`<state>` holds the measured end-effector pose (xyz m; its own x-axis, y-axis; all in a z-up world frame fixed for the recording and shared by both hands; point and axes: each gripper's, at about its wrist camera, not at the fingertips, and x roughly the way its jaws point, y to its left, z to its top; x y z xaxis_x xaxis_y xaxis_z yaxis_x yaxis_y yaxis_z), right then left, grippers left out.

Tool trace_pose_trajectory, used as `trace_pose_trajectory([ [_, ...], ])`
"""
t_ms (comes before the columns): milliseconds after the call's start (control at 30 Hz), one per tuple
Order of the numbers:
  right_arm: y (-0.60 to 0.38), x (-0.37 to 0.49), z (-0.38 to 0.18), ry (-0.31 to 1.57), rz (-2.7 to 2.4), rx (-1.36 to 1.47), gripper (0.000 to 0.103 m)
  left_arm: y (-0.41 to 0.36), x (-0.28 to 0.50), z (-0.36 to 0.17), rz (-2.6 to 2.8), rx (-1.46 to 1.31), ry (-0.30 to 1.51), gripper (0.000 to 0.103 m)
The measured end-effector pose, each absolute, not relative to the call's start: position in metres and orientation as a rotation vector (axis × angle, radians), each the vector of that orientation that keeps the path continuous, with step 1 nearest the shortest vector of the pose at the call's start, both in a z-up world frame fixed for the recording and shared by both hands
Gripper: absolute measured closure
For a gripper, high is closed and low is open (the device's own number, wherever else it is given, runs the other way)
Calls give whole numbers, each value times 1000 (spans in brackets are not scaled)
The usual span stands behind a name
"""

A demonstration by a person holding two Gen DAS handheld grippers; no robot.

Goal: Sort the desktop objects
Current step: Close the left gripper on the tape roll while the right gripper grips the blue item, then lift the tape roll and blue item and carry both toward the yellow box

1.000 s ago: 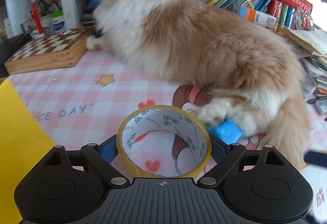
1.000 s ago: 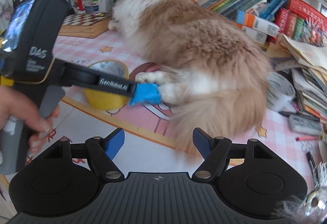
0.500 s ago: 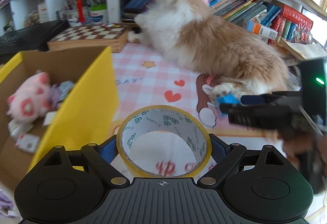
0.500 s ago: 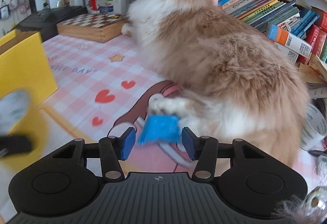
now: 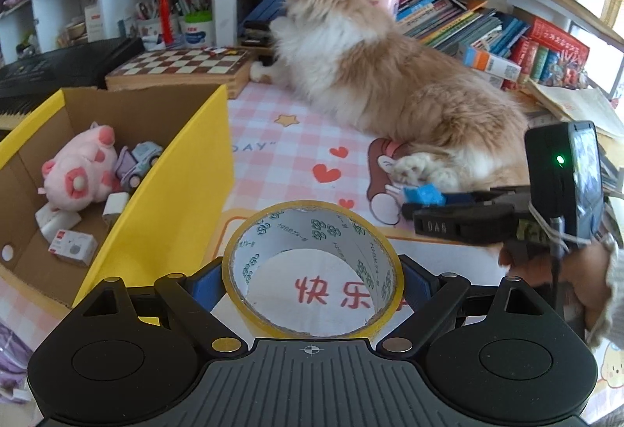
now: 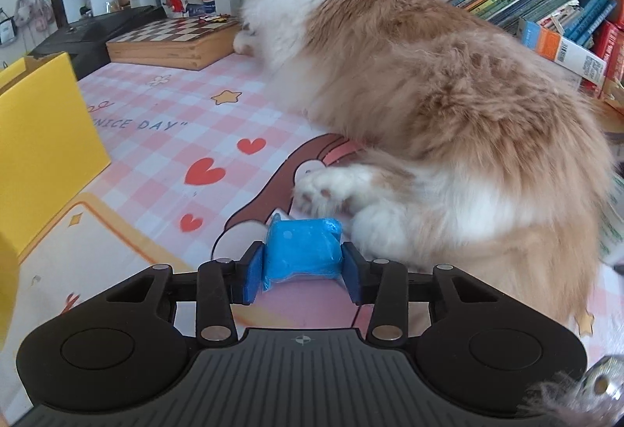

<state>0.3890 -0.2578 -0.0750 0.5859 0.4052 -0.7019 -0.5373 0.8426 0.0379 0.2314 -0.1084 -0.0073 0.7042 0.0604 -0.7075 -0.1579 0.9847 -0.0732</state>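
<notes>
Two grips are now set: half a second ago the right gripper stood open around the blue packet, and its jaws have since clenched on it, low centre of the right view beside the cat's paw. The left gripper still clasps the tape roll (bottom centre), the yellow box now at middle left, so both look ready for dropping in

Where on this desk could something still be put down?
Bare pink checked mat lies between the yellow cardboard box and the fluffy orange-and-white cat. It is crowded beside the cat's paws and along the slanting books.
</notes>
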Motion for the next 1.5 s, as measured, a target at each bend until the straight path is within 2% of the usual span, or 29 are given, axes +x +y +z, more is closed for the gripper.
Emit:
trace_pose_trajectory([
  [833,-304,297,-34,728,502,-141,65,-133,181,6,-15,-90,714,12],
  [1200,-327,236,-14,734,347,-45,65,-118,150,11,-165,-105,710,12],
  [1500,-310,180,-17,766,250,-12,65,-98,121,11,-259,-64,703,12],
])
